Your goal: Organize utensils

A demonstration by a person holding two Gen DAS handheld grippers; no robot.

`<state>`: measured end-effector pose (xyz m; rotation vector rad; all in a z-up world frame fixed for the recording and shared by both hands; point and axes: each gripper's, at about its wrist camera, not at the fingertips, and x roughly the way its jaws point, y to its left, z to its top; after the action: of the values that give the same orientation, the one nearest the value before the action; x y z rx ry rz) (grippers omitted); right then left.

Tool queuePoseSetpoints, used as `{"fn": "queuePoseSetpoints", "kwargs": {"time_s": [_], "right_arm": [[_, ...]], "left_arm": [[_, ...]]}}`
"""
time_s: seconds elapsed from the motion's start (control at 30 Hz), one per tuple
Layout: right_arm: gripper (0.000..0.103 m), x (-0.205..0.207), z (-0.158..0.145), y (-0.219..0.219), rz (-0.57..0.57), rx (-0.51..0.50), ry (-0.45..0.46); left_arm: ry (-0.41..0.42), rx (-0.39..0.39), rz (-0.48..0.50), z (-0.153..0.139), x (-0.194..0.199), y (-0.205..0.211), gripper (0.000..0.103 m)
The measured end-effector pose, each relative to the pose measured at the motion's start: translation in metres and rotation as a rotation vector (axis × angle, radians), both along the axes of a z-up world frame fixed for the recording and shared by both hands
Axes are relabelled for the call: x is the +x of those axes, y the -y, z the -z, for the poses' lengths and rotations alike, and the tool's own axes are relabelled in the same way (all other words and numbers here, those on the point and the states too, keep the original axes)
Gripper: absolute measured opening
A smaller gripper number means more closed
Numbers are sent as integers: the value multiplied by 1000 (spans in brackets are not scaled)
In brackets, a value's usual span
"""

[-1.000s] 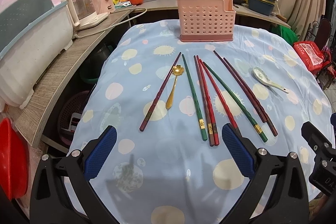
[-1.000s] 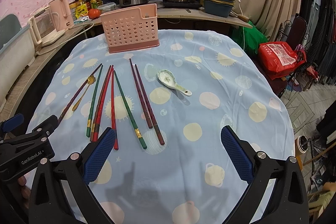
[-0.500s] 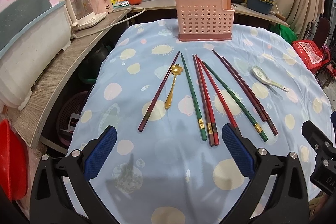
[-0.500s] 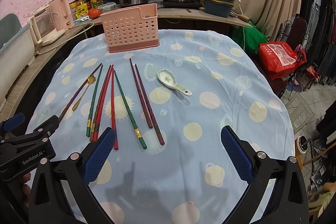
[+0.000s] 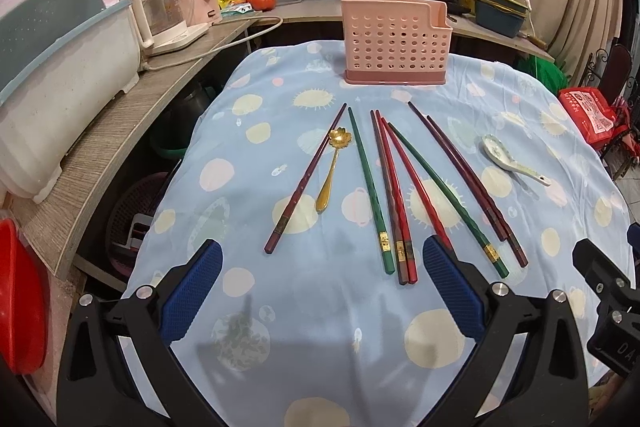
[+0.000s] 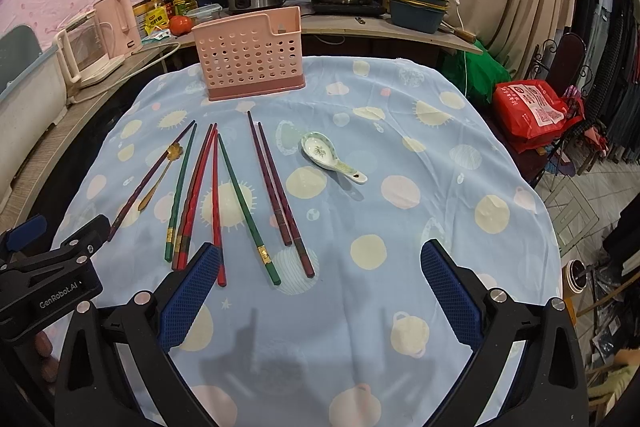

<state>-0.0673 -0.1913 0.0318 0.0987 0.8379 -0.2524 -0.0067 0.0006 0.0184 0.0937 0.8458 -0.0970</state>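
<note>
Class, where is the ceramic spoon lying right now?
The ceramic spoon lies on the tablecloth, apart, right of the dark maroon chopstick pair, nearer than the pink basket.

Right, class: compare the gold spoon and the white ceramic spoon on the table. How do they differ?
The gold spoon is slim metal with a flower-shaped bowl; the ceramic spoon is white, patterned, with a deep oval bowl. The gold spoon lies among the chopsticks, beside a dark one; the ceramic spoon lies apart, to their right. Both lie flat on the tablecloth, outside the pink basket.

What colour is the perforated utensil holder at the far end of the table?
Pink, with a darker pink base. The utensil holder shows best in the left wrist view.
</note>
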Motion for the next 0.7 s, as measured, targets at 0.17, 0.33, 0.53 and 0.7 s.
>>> {"fn": "queuePoseSetpoints", "kwargs": {"time_s": [0.17, 0.33, 0.53, 0.7], "right_arm": [[96, 1, 1, 0, 1, 0, -2], [96, 7, 3, 4, 4, -9, -9], [96, 29, 11, 24, 33, -6, -20], [96, 56, 19, 40, 45, 11, -30]], "left_arm": [[7, -11, 12, 0, 2, -1, 96], [16, -27, 19, 3, 10, -4, 96], [-22, -49, -54, 19, 41, -25, 96], [-51, -26, -53, 34, 68, -36, 96]]}}
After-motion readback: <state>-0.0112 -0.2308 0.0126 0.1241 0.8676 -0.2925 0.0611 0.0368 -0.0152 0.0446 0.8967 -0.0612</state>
